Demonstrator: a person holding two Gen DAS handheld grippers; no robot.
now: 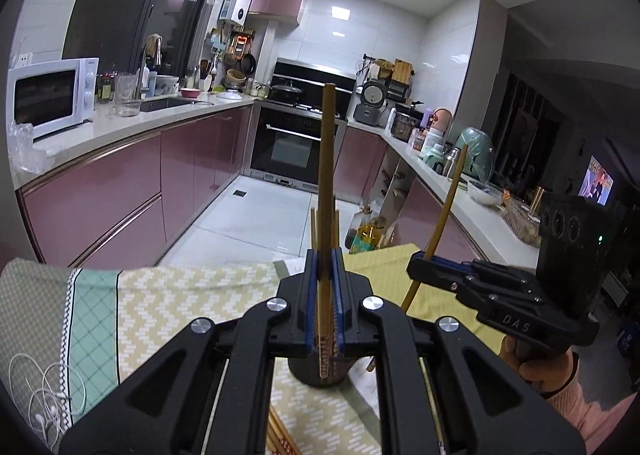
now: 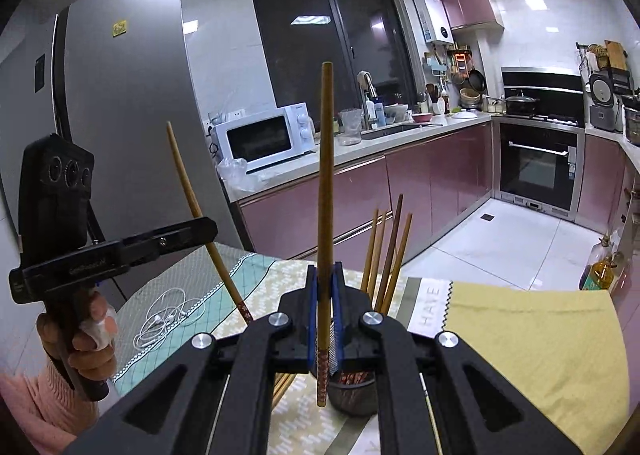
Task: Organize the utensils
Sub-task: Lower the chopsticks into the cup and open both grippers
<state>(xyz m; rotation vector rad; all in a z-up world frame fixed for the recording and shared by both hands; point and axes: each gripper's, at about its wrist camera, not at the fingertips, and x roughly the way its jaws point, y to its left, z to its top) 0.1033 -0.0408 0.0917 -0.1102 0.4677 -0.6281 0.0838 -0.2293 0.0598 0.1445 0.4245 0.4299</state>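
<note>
In the left wrist view my left gripper (image 1: 325, 259) is shut on a bamboo chopstick (image 1: 327, 175) that stands upright, its patterned end hanging over a dark holder cup (image 1: 320, 375). To its right, my right gripper (image 1: 418, 261) is shut on a second chopstick (image 1: 450, 203), tilted. In the right wrist view that right gripper (image 2: 325, 273) pinches its chopstick (image 2: 326, 175) just above the cup (image 2: 356, 391), which holds several chopsticks (image 2: 386, 255). My left gripper (image 2: 210, 229) shows at the left, gripping its slanted chopstick (image 2: 192, 199).
Patterned placemats (image 1: 192, 295) and a yellow cloth (image 2: 532, 343) cover the table. White earphones (image 2: 168, 315) lie at the left. Loose chopsticks (image 2: 282, 387) rest by the cup. Beyond the table edge are an oil bottle (image 1: 366, 231) on the floor and the kitchen counters.
</note>
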